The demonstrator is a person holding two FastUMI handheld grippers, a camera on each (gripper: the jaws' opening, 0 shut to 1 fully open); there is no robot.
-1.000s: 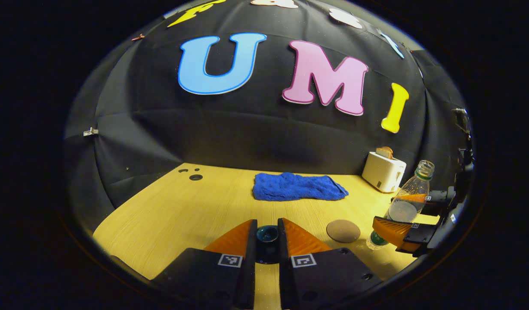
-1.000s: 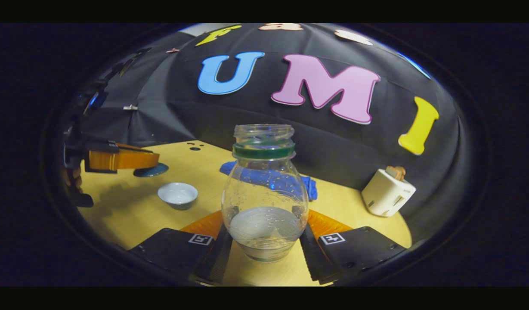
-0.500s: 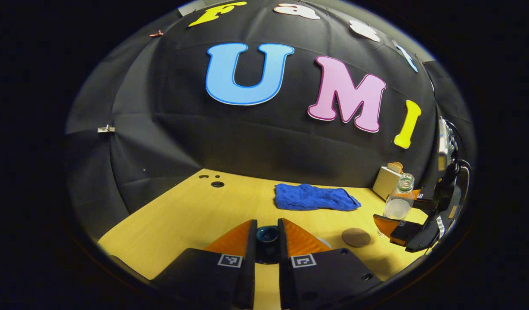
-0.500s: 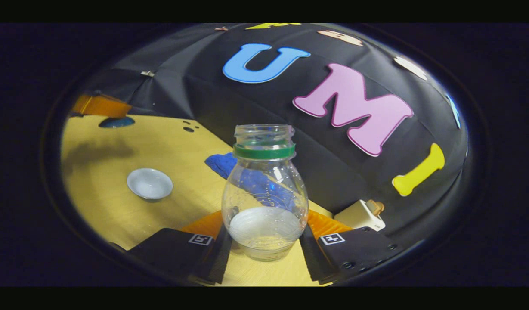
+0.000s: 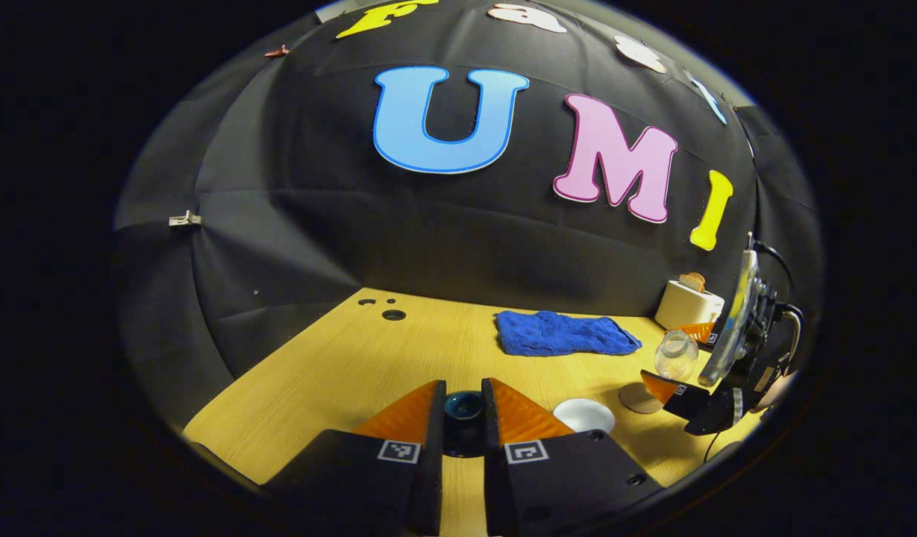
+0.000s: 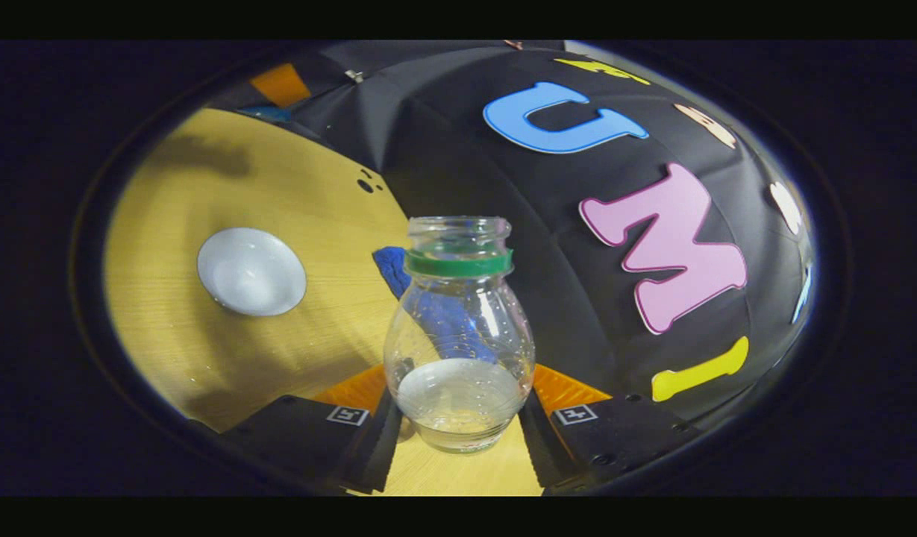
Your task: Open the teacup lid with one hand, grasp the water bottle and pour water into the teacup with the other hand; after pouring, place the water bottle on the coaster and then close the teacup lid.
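My left gripper [image 5: 462, 399] is shut on the knob of the dark teal teacup lid [image 5: 462, 409], held above the table. The open white teacup [image 5: 583, 415] stands just to its right, seen from above as the teacup [image 6: 251, 270] in the right gripper view. My right gripper [image 6: 458, 388] is shut on the clear water bottle [image 6: 458, 335], which has a green neck ring, no cap and a little water. From the left gripper view the bottle [image 5: 676, 354] leans mouth-first toward the teacup, over the round brown coaster [image 5: 640, 397].
A blue cloth [image 5: 566, 333] lies at the back of the wooden table [image 5: 339, 373], and a white toaster [image 5: 689, 302] stands at the back right. Small holes [image 5: 392, 315] mark the table's far left. A hand [image 5: 775, 388] holds the right gripper.
The right gripper has rolled, tipping the bottle from upright toward the teacup and carrying it closer. The left gripper, lid still gripped, has shifted left, and the teacup has come into its view.
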